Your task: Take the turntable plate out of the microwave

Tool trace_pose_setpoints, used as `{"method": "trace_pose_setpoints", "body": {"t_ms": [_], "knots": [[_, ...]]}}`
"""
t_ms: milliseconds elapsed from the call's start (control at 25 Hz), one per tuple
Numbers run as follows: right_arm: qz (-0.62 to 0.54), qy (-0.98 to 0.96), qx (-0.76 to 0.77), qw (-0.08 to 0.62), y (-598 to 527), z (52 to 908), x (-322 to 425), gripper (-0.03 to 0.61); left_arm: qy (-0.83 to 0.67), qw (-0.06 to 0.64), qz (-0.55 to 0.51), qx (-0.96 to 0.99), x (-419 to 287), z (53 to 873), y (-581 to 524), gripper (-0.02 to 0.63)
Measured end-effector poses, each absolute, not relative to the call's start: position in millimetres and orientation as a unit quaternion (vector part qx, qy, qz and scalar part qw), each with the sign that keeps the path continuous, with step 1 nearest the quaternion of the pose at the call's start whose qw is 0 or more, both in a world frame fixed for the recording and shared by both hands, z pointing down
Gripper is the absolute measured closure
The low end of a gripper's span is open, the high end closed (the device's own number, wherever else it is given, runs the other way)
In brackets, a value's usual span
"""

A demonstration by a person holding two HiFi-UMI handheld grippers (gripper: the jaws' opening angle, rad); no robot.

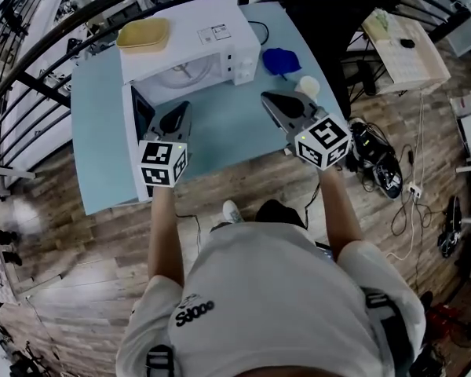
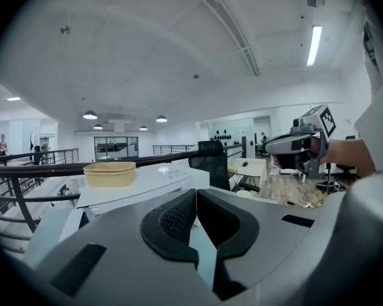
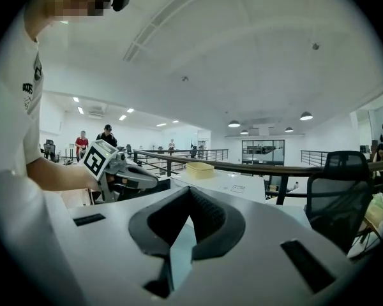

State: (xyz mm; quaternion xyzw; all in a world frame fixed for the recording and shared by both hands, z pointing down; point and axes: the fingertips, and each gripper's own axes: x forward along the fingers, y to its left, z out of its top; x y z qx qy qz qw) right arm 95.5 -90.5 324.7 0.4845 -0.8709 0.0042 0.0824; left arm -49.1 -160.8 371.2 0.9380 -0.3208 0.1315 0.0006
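On the light blue table (image 1: 102,132) stands a white microwave (image 1: 212,34) with its door (image 1: 140,115) swung open to the left. Inside the cavity lies the glass turntable plate (image 1: 185,71). My left gripper (image 1: 180,111) hovers shut in front of the opening, beside the door, with nothing between its jaws. My right gripper (image 1: 270,99) is shut and empty too, over the table to the right of the microwave. From the left gripper view (image 2: 196,194) I see the microwave top (image 2: 147,187) and the right gripper (image 2: 292,146). In the right gripper view (image 3: 190,191) the left gripper (image 3: 121,174) shows.
A yellow tray (image 1: 144,34) (image 2: 109,173) (image 3: 200,169) lies on the microwave. A blue cloth (image 1: 281,60) and a white cup (image 1: 308,86) sit at the table's right part. A black railing (image 1: 55,30) curves behind, an office chair (image 3: 335,196) stands beyond, cables (image 1: 377,163) lie on the floor.
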Motion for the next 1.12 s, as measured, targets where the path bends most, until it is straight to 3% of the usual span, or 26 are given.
{"method": "trace_pose_setpoints", "body": {"t_ms": [240,720,1120], "knots": [[0.039,-0.892,0.443,0.079,-144.0,338.3,87.9,0.572,-0.345,0.025,0.142,0.927,-50.7,384.0,-200.3,0.595],[0.077,-0.936,0.33,0.098,-244.7,387.2,64.4,0.572,-0.415,0.155,0.104,0.89,-41.9,424.0,-254.3,0.597],[0.111,-0.944,0.284,0.126,-284.2,440.9,45.9,0.572,-0.448,0.175,0.106,0.87,-38.2,461.6,-288.0,0.597]]}}
